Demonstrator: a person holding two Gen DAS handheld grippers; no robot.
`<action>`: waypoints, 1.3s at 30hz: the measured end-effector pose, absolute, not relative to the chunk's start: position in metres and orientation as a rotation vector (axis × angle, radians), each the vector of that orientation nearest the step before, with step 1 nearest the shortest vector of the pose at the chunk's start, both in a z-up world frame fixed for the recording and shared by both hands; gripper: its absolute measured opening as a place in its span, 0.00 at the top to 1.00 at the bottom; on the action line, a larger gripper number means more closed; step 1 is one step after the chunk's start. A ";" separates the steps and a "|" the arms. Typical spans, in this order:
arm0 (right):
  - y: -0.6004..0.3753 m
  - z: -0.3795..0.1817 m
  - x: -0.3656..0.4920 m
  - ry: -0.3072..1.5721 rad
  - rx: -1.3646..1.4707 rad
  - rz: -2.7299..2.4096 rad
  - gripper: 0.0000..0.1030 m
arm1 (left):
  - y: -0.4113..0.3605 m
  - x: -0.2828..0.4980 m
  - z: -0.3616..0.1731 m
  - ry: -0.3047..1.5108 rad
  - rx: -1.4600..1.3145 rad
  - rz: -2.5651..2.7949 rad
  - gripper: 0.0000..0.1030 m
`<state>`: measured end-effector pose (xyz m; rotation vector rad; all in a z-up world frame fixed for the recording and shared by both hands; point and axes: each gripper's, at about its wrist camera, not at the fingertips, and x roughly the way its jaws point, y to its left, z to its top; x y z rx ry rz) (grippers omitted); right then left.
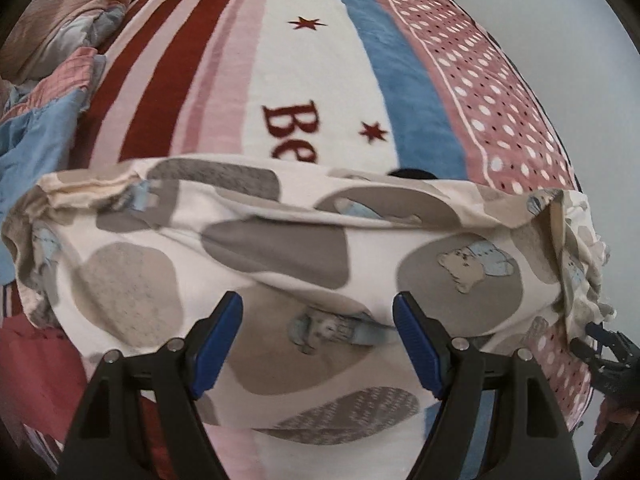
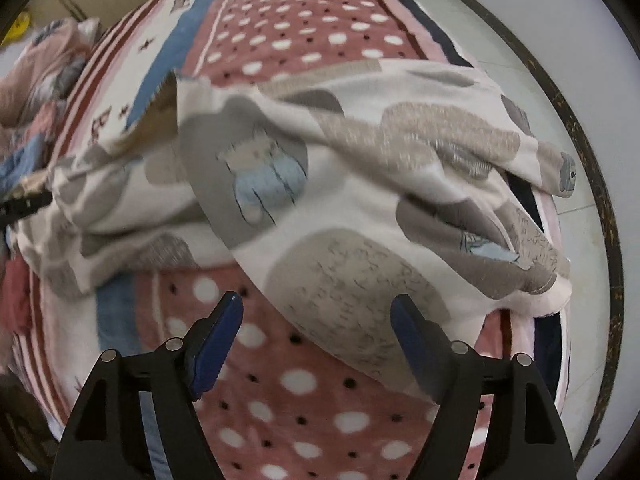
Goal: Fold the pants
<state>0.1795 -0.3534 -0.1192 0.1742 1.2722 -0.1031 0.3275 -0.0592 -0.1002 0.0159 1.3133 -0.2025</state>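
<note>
The pants (image 1: 280,248) are cream with grey blobs and small bear prints, and lie crumpled on the striped and dotted blanket (image 1: 320,60). In the left wrist view my left gripper (image 1: 318,320) is open just above the pants, empty. In the right wrist view the pants (image 2: 340,200) lie across the pink dotted part of the blanket (image 2: 304,380). My right gripper (image 2: 318,320) is open at the near edge of the pants, which overlap the right finger (image 2: 416,344). The right gripper also shows at the right edge of the left wrist view (image 1: 608,356).
A pile of other clothes (image 1: 52,52) lies at the far left of the bed. A red garment (image 1: 36,364) lies at the near left. The bed's right edge drops to a pale floor (image 2: 560,80). The left gripper's tip (image 2: 24,204) shows at the left.
</note>
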 end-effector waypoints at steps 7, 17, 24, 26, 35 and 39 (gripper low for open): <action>-0.358 -0.139 0.169 1.289 0.092 -0.066 0.29 | -0.066 0.311 -0.109 1.300 -0.009 -0.170 0.28; -0.381 -0.136 0.163 1.219 -0.013 -0.115 0.99 | -0.069 0.292 -0.109 1.296 -0.030 -0.089 0.28; -0.417 -0.072 0.182 1.082 -0.029 -0.177 1.00 | -0.080 0.311 -0.070 1.236 -0.023 -0.078 0.28; -0.427 -0.058 0.191 1.061 -0.034 -0.185 1.00 | -0.084 0.317 -0.059 1.217 -0.023 -0.078 0.28; -0.466 -0.035 0.247 1.053 -0.124 -0.173 1.00 | -0.107 0.348 -0.052 1.216 -0.006 -0.082 0.28; -0.476 -0.044 0.275 1.077 -0.179 -0.161 1.00 | -0.118 0.357 -0.059 1.218 0.001 -0.080 0.28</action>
